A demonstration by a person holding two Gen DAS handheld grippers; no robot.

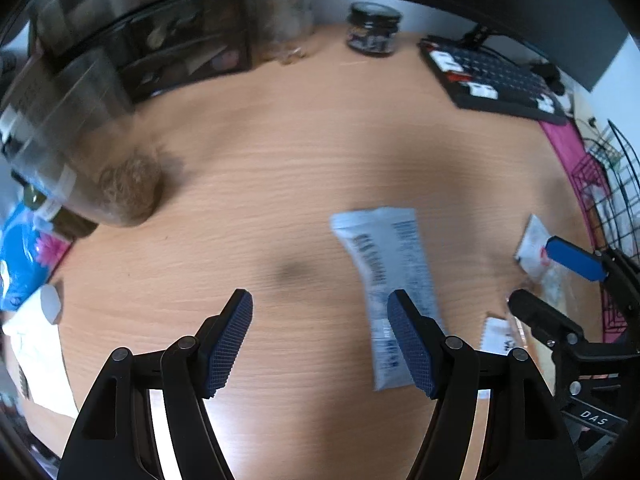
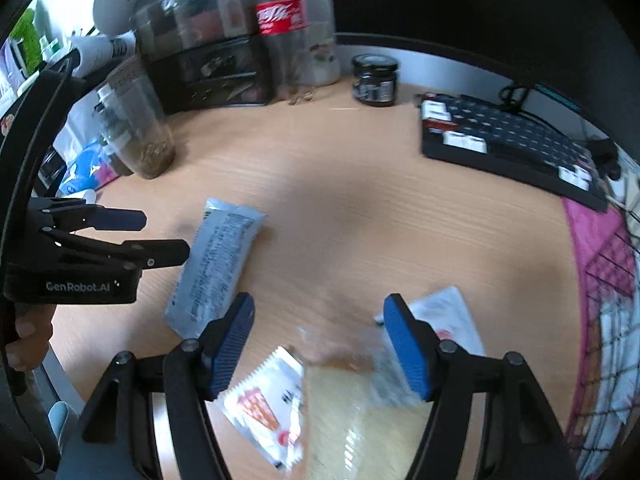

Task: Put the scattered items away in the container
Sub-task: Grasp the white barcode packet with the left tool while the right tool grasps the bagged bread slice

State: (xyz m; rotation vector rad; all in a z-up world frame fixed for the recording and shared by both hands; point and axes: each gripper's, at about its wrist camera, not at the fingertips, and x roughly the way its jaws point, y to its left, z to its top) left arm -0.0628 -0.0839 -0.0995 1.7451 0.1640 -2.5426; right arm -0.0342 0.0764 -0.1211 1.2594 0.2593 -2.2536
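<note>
Hovering tilted down over desk, both grippers L & R gaping, empty.

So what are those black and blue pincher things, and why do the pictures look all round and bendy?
Those are two claws that a person holds, one in each hand. Each claw has a little camera that looks along its two blue fingers, and its lens bends the picture round.

One picture is from the left claw, the other from the right claw. Each claw also shows at the edge of the other's picture.

They are over a wooden desk. On it lie a long grey packet, a white packet with red print, another white packet and a clear bag of something yellowish. A pink wire basket sits at the right, probably where the packets should go. Farther back are a keyboard, a dark jar and a cola bottle.

Both claws are open and hold nothing.
</note>
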